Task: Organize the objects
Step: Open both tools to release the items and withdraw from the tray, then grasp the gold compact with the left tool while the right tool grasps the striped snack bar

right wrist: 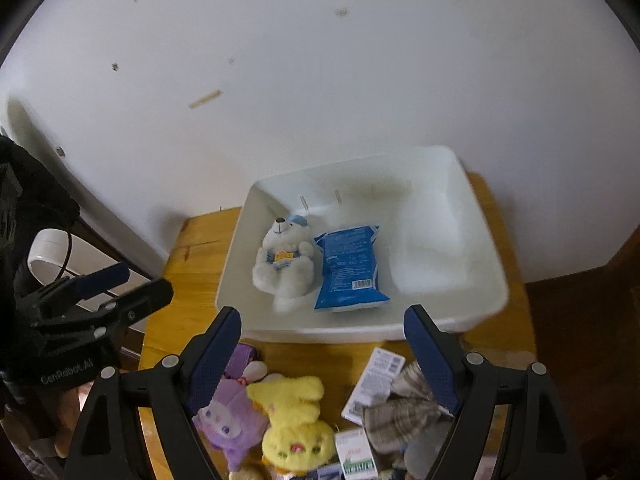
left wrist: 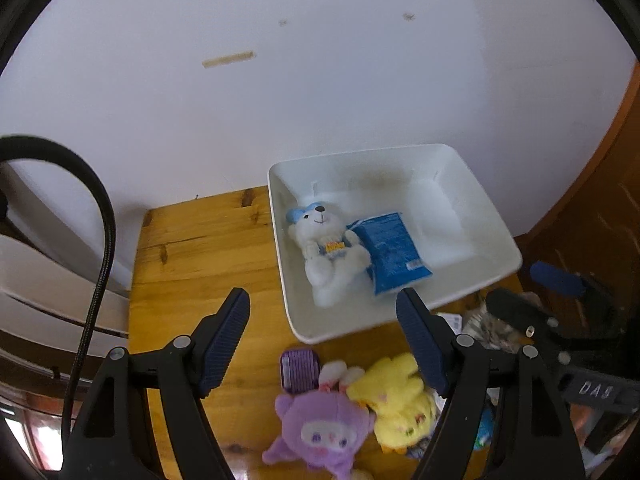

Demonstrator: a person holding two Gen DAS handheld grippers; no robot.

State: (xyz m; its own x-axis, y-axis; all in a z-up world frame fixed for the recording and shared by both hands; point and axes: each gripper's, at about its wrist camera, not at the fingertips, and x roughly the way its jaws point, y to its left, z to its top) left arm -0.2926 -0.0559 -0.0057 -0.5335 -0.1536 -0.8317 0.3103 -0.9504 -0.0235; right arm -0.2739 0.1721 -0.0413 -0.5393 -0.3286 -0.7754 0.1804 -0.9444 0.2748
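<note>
White bin point(right wrist: 486, 276) holds white bear point(right wrist: 285, 258) beside blue packet point(right wrist: 348, 268) (touching). Both grippers, left point(left wrist: 324, 304) and right point(right wrist: 322, 320), spread wide, empty. Purple toy point(right wrist: 230, 420) and yellow toy point(right wrist: 294, 424) lie on wooden table point(left wrist: 192, 256) before bin.

White bin point(left wrist: 472, 184), white bear point(left wrist: 324, 244), blue packet point(left wrist: 390, 250), purple plush point(left wrist: 320, 428), yellow plush point(left wrist: 396, 400), plaid cloth point(right wrist: 400, 412).
</note>
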